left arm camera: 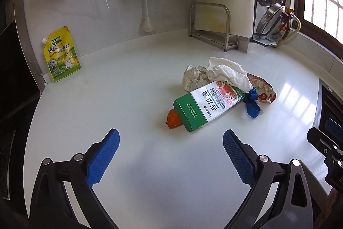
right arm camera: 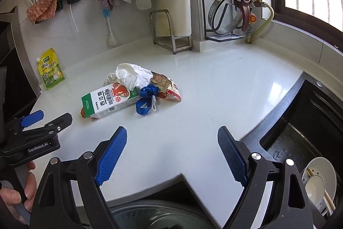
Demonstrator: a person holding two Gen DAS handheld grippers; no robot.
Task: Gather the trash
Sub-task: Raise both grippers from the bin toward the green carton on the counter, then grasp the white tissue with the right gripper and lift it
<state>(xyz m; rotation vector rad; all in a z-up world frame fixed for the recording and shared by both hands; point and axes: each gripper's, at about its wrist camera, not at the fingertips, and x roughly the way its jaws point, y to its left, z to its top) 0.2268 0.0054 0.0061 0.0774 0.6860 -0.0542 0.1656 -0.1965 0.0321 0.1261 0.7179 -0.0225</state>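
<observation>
- While both pairs of jaws stand spread wide with nothing between them, the left gripper (left arm camera: 171,144) and the right gripper (right arm camera: 172,142) hang over bare white worktop (left arm camera: 128,89), short of the trash.
- The left gripper also shows at the left edge of the right wrist view, a hand (right arm camera: 19,190) wrapped around its handle.
- The trash lies in one heap mid-worktop, ahead of the left jaws and ahead-left of the right jaws.
- Nearest is a green-and-white carton (left arm camera: 206,105) lying on its side; an orange scrap (left arm camera: 172,119) pokes out from under its near end.
- A blue ribbon (left arm camera: 253,103) lies touching the carton's far end.
- Crumpled white tissue (left arm camera: 227,72) sits on top, with crumpled printed paper (left arm camera: 191,78) just behind and a red-and-tan snack wrapper (left arm camera: 262,88) beside the ribbon.
- A yellow seasoning pouch (left arm camera: 61,55) stands against the wall, well apart from the heap.
- A dark sink (right arm camera: 300,143) holding a white bowl (right arm camera: 319,181) lies right of the right jaws.
</observation>
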